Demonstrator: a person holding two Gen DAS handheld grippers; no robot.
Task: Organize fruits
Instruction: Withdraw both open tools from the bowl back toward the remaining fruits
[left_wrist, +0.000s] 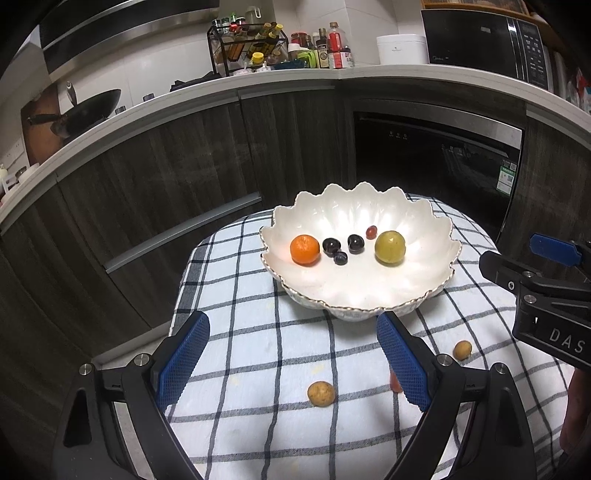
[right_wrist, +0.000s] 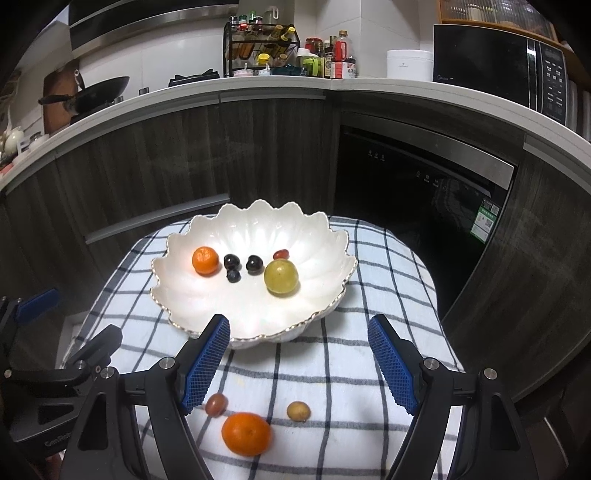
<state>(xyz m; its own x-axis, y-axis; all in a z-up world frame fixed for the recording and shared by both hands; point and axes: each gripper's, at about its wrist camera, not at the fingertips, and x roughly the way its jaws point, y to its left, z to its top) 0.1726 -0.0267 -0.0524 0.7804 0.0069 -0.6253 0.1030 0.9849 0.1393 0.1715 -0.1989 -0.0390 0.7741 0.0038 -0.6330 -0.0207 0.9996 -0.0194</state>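
Observation:
A white scalloped bowl (left_wrist: 354, 306) stands on a checked cloth (left_wrist: 258, 332). It holds an orange (left_wrist: 304, 250), a yellow-green fruit (left_wrist: 390, 246), three dark grapes (left_wrist: 356, 243) and a small red fruit (left_wrist: 371, 231). My left gripper (left_wrist: 291, 321) is open and empty just short of the bowl. A tan fruit (left_wrist: 321, 393) lies on the cloth between its fingers, another (left_wrist: 462, 350) to the right. My right gripper (right_wrist: 299, 325) is open and empty before the bowl (right_wrist: 258, 341). A loose orange (right_wrist: 246, 434), a red fruit (right_wrist: 216, 404) and a tan fruit (right_wrist: 298, 411) lie beneath it.
The cloth covers a small round table whose edge drops off on the left (left_wrist: 181, 295) and on the right (right_wrist: 436, 295). Dark cabinets (left_wrist: 166, 177) and a black built-in appliance (left_wrist: 436, 166) stand behind. The counter above carries a wok (left_wrist: 92, 107), a bottle rack (left_wrist: 251, 44) and a microwave (left_wrist: 487, 40).

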